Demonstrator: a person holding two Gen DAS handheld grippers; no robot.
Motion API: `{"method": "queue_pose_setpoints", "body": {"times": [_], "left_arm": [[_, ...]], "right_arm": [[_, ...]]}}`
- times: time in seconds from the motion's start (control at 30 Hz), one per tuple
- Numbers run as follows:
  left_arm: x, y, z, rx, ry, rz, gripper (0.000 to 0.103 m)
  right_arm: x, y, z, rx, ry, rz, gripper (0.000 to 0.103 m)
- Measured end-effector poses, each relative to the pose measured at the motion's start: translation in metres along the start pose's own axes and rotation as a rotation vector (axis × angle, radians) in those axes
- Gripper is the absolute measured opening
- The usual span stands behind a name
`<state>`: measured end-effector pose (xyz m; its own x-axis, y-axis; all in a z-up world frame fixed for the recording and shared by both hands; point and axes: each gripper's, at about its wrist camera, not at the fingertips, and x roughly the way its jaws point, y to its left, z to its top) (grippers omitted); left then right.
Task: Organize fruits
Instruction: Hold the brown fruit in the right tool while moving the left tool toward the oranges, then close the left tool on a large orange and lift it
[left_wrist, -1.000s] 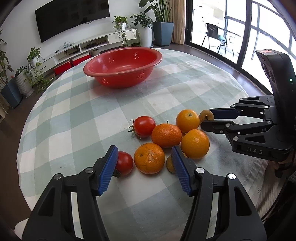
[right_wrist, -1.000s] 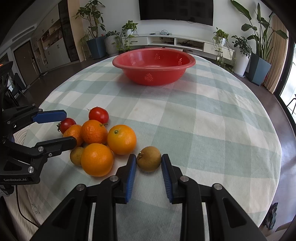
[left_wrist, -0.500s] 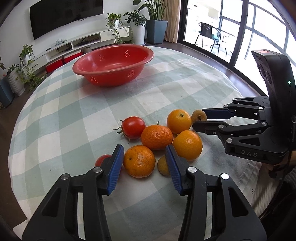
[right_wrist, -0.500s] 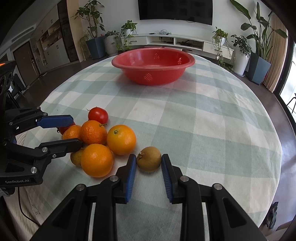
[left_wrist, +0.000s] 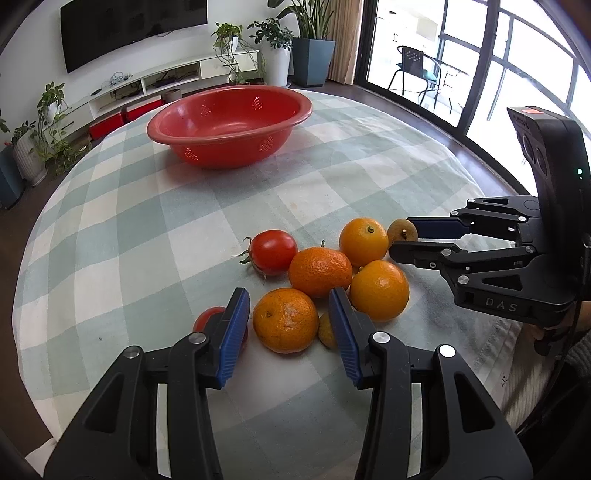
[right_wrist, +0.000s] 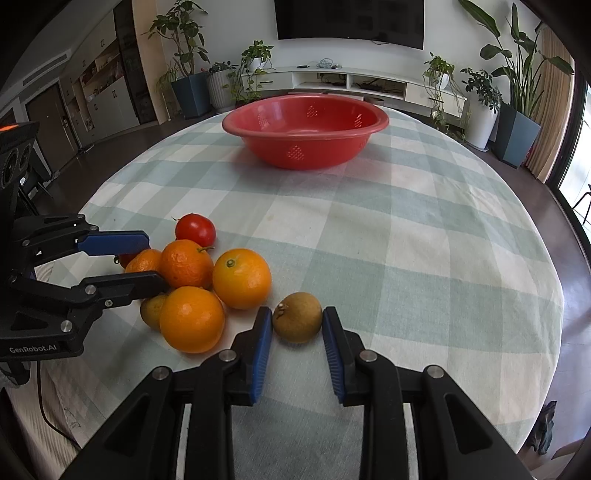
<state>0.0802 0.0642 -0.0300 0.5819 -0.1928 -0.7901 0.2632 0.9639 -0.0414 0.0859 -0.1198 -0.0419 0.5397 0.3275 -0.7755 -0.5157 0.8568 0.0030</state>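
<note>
While the left wrist view looks down its own blue-padded fingers, the left gripper (left_wrist: 288, 325) brackets a dimpled orange mandarin (left_wrist: 285, 319) on the green-and-white checked tablecloth (left_wrist: 122, 236). Its pads sit close on either flank, yet I cannot tell whether they press the skin. The mandarin should be light, with a loose, soft rind that bruises under hard pressure, so a hold across its widest part seems best. Crowding is the trouble here. A small red tomato (left_wrist: 207, 318) lies half hidden behind the near-side pad, a small yellow-green fruit (left_wrist: 325, 330) is tucked against the other pad, and a second mandarin (left_wrist: 320, 267) and a smooth orange (left_wrist: 379, 290) sit just beyond. Any of these could be nudged or pinched. A larger stemmed tomato (left_wrist: 272, 252) and another smooth orange (left_wrist: 363, 237) lie farther back. The perforated red plastic basin (left_wrist: 229, 129) stands well apart across the table, apparently empty.

In the right wrist view, the right gripper (right_wrist: 297, 334) is clamped on a round brownish-tan fruit (right_wrist: 297, 316), one pad on each side, with the fruit resting on the cloth. Its skin looks firm and dry, so it should hold without slipping. The pile sits just beside it on the left, with the nearest orange (right_wrist: 192, 318) close to the pad. The way to the basin (right_wrist: 305, 130) looks open.
</note>
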Motion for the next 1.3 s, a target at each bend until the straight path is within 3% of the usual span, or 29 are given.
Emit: {"method": "queue_pose_setpoints", "body": {"times": [0.27,0.67,0.77,0.97,1.3], "left_arm": [[0.000,0.002,-0.001,-0.006,0.003,-0.003,0.043],[0.002,0.008,-0.001,-0.032,0.016,-0.077,0.042],[0.002,0.009,-0.002,-0.030,0.016,-0.069,0.035],[0.001,0.007,-0.005,-0.009,0.023,-0.055,0.035],[-0.004,0.013,-0.007,-0.066,0.030,-0.083,0.034]], "right_arm": [[0.000,0.000,0.000,0.002,-0.002,0.000,0.031],[-0.001,-0.002,0.002,0.019,-0.004,0.007,0.031],[-0.001,-0.002,0.002,0.021,-0.004,0.009,0.031],[-0.001,-0.003,0.001,0.025,-0.003,0.014,0.031],[-0.007,-0.010,0.004,0.072,-0.036,0.046,0.031]]}}
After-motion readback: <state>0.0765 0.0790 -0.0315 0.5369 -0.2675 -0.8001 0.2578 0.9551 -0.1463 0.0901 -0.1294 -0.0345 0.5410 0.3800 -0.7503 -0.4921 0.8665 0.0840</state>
